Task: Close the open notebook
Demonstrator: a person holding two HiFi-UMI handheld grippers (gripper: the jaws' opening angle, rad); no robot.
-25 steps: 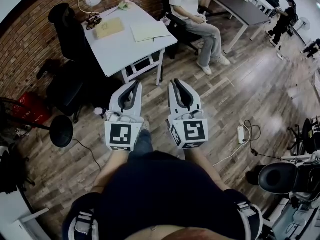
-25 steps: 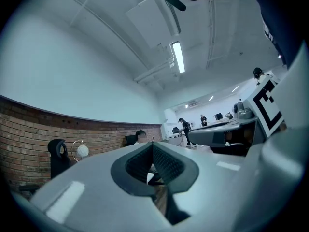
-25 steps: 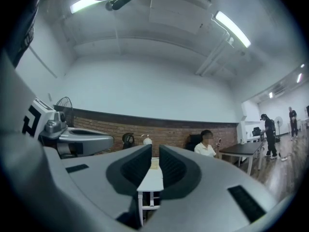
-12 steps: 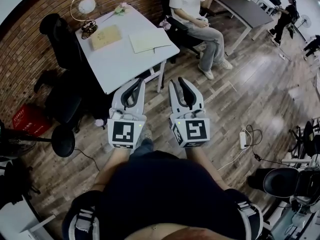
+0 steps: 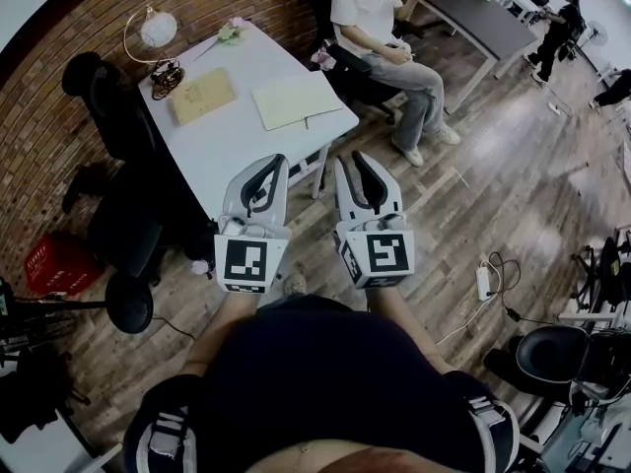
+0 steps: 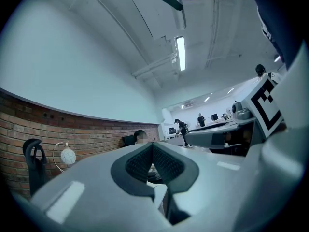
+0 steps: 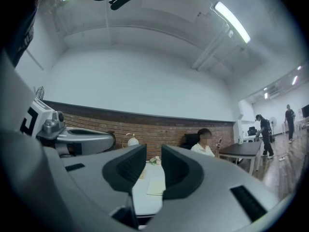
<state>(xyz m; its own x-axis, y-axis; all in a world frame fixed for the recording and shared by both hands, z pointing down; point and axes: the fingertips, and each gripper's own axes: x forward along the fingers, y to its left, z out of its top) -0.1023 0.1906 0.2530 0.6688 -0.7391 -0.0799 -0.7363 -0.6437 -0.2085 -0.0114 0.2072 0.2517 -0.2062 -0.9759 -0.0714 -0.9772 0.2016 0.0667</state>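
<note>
The open notebook (image 5: pixel 296 100) lies flat with pale yellow pages on the white table (image 5: pixel 246 136), near its right edge. In the right gripper view the notebook (image 7: pixel 157 185) shows through the jaw gap, still some way ahead. Both grippers are held level, side by side, short of the table's near edge. My left gripper (image 5: pixel 276 162) has its tips together with nothing between them, and in its own view the left gripper (image 6: pixel 152 146) points at the brick wall. My right gripper (image 5: pixel 356 158) is open and empty; in its own view the right gripper (image 7: pixel 153 161) shows a clear gap.
On the table stand a globe lamp (image 5: pixel 156 33), a tan pad (image 5: pixel 202 95) and a small flower (image 5: pixel 229 31). A black office chair (image 5: pixel 99 82) stands left of the table. A person (image 5: pixel 380 28) sits at its right. A power strip (image 5: pixel 483 282) lies on the wooden floor.
I have walked toward the table, which now sits closer and lower in the head view. The right gripper's jaws have parted; the left stays shut.
</note>
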